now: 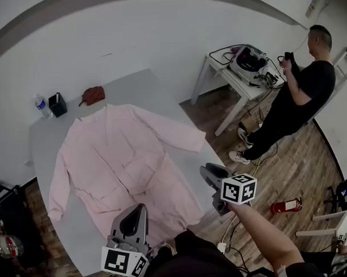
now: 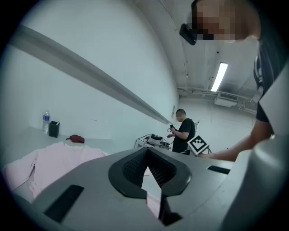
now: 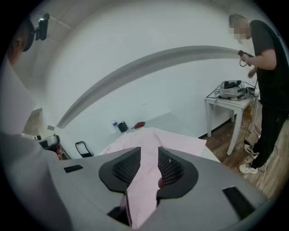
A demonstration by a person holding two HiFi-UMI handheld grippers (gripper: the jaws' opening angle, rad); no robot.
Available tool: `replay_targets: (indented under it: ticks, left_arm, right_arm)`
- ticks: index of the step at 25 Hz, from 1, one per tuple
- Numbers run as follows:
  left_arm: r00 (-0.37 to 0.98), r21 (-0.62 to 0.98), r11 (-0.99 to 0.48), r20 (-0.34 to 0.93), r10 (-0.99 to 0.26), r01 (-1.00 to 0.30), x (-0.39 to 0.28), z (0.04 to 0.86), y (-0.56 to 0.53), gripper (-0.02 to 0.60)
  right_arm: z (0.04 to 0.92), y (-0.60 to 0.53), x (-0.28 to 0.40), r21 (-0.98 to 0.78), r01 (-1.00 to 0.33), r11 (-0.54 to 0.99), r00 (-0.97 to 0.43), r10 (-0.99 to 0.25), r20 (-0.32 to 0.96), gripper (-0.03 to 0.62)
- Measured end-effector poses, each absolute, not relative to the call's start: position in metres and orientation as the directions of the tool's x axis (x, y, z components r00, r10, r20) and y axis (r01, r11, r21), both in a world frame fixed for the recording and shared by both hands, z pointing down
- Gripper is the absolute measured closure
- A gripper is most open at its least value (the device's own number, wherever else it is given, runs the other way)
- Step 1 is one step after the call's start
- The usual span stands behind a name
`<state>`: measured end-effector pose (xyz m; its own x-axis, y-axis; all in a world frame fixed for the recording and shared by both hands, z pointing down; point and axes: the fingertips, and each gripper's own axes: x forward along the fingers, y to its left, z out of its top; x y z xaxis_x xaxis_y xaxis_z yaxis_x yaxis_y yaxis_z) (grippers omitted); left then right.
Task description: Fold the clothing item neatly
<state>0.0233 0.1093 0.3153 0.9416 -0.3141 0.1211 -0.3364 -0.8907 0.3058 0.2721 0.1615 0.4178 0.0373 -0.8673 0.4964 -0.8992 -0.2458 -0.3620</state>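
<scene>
Pale pink long-sleeved robe (image 1: 123,160) lies spread mid-frame on a grey table (image 1: 47,135) — left gripper (image 2: 147,151), bottom, shut and empty; right gripper (image 3: 149,152) half-open, clasping nothing.

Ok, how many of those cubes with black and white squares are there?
2. One cube is on the left gripper, at the bottom edge of the head view. The other cube is on the right gripper, further right. None seems hidden.

Wears a dark top (image 1: 193,257); has grey left gripper (image 1: 137,210), right gripper (image 1: 207,171) with black ribbed pads (image 3: 126,169), black-and-white marker cubes (image 1: 239,189).
</scene>
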Motion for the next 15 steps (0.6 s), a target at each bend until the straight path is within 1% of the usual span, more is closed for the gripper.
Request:
replay_targets:
  ticks: [4,8,11,15]
  left_arm:
    - [0.936,0.299,-0.888,0.142,-0.321,-0.350,0.033,0.325,0.093,0.577]
    - [0.915,0.325,-0.857,0.199,-0.352,-0.400,0.041,0.336,0.073,0.577]
    - [0.905,0.328,-0.847,0.234,-0.355,-0.418,0.050,0.344,0.065,0.577]
    - [0.903,0.324,-0.850,0.259,-0.342,-0.415,0.066,0.354,0.061,0.577]
  right_arm:
    - [0.461,0.140,0.357,-0.380,-0.858,-0.346,0.096,-0.835,0.543,0.483]
    - [0.508,0.112,0.433,-0.366,-0.836,-0.409,0.123,-0.789,0.602,0.465]
    - [0.547,0.091,0.473,-0.374,-0.823,-0.427,0.097,-0.755,0.649,0.456]
    - [0.592,0.071,0.506,-0.392,-0.824,-0.409,0.024,-0.716,0.698,0.434]
